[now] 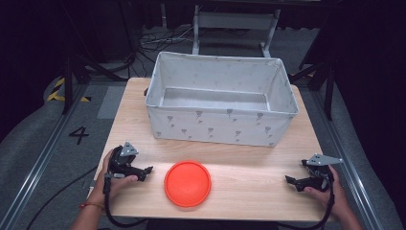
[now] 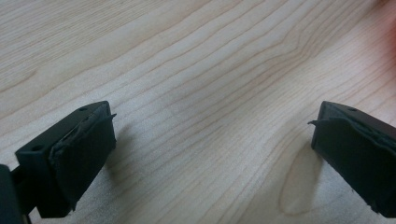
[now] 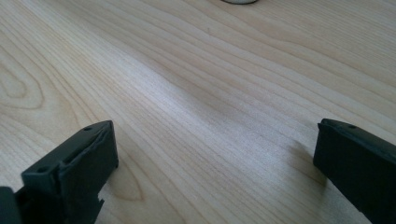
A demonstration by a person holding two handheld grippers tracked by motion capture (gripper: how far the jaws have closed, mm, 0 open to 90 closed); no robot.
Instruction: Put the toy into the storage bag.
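left gripper [image 1: 145,172]: jaws spread wide, empty, just left of orange disc [image 1: 187,183] | right gripper [image 1: 293,182]: jaws spread wide, empty, well right of disc | disc: flat on tabletop [image 1: 249,175] | fabric bin [image 1: 221,99]: behind disc

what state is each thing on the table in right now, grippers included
fabric bin: upright at the back of the table, open-topped, nothing visible inside
orange disc: lying flat near the front edge, between the grippers, untouched
left gripper: open, fingers spread over bare wood, holding nothing
right gripper: open, fingers spread over bare wood, holding nothing
table: wooden top, level
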